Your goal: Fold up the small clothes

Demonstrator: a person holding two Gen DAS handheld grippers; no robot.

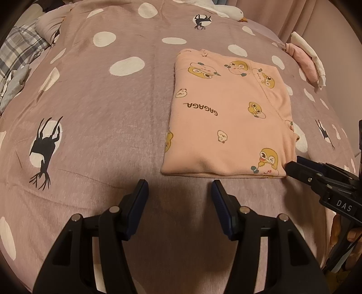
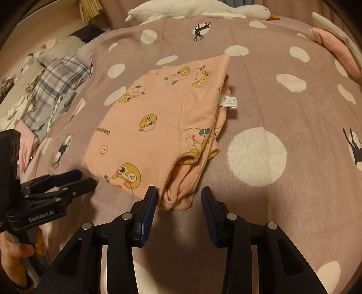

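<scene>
A small peach garment [image 1: 228,117] with yellow cartoon ducks lies folded into a rectangle on the mauve bedspread [image 1: 101,101]. It also shows in the right wrist view [image 2: 158,126], its white care label [image 2: 229,100] sticking out on the right. My left gripper [image 1: 179,187] is open and empty, just short of the garment's near edge. My right gripper [image 2: 178,194] is open, its jaws on either side of the garment's near corner without closing on it. It shows at the right in the left wrist view [image 1: 294,166].
A pile of plaid and other clothes [image 2: 52,90] lies at the left of the bed. A folded pink and white stack [image 1: 305,61] sits at the far right. A white plush goose [image 2: 203,9] lies along the far edge.
</scene>
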